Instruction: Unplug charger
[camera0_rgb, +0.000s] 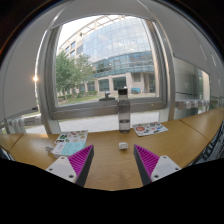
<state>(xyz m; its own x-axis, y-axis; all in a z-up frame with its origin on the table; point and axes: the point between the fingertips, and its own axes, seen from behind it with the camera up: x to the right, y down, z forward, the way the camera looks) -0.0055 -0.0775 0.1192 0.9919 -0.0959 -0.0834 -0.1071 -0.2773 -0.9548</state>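
The charger (123, 146) appears as a small pale block on the wooden desk (110, 165), straight ahead of the fingers and about midway between their lines; it is too small to see a plug or cable clearly. The gripper (113, 160) is held above the desk with its fingers open, a wide gap between the two magenta pads (82, 158), and nothing is between them. The fingers touch nothing. Beyond the charger, further along the same line, a tall bottle (124, 111) with a dark cap stands upright near the far edge of the desk. Ahead of the left finger lies a stack of colourful magazines (69, 143), flat on the desk. Ahead of the right finger, further away, lies another printed booklet (151, 129). Behind the desk a large window (105, 55) shows a glass building (125, 50) and green trees (68, 72) outside.
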